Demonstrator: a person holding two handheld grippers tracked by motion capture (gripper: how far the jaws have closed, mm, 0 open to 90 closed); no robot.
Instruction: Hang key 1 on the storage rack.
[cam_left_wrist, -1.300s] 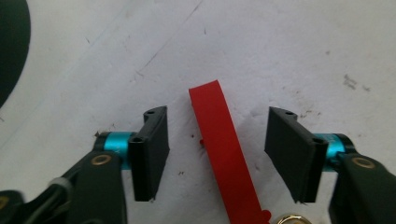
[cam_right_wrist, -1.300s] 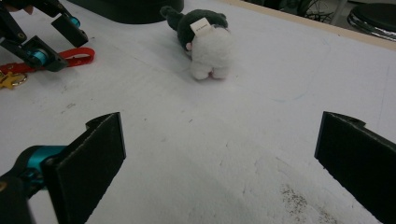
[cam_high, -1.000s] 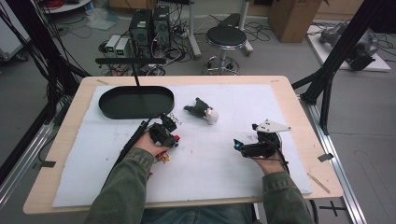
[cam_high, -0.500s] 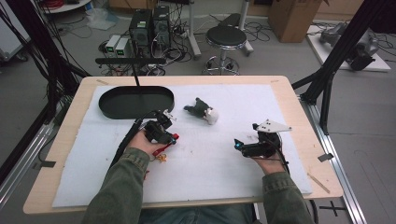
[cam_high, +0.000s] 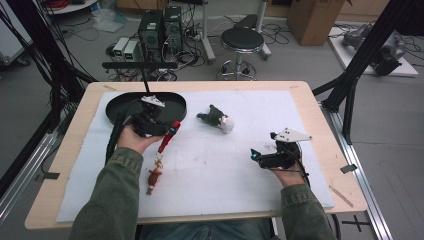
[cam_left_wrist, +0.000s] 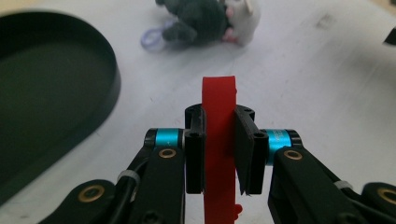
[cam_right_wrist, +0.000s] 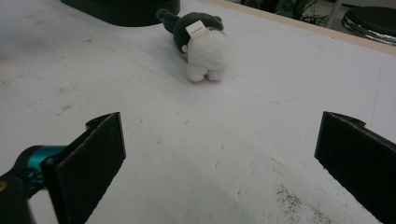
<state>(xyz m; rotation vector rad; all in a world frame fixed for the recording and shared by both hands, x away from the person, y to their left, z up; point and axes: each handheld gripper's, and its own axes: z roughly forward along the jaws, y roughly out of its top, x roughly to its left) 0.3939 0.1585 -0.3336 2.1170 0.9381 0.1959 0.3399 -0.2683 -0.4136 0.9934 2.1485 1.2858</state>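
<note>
1. We see a wooden table (cam_high: 320, 115) covered by a white mat (cam_high: 260, 145) that takes up most of its top.
2. At the mat's far left corner sits a black oval tray (cam_high: 117, 107), shallow and dark inside; in the left gripper view its rim curves along the left side.
3. The person's two green sleeves (cam_high: 107, 200) come in from the near edge, each hand holding a gripper.
4. The left gripper (cam_high: 167, 131) is raised just at the near edge of the tray, its jaws clamped on a red strap (cam_left_wrist: 218, 140), which stands up between the pads in the left gripper view.
5. From that strap a string of small things hangs down to the mat: a pale piece and, lowest, a brown figure (cam_high: 154, 177). We take it for a keychain-like toy, though it is too small to be sure.
6. The right gripper (cam_high: 256, 156) rests low over the mat's right part, well apart from the toy. Its jaws stand wide apart with nothing between them, bare mat showing in the gap in the right gripper view.
7. A small plush (cam_high: 216, 118), dark grey with a white end, lies on its side near the mat's middle, between the two grippers and right of the tray. A little tag (cam_right_wrist: 196, 28) shows on it in the right gripper view.
</note>
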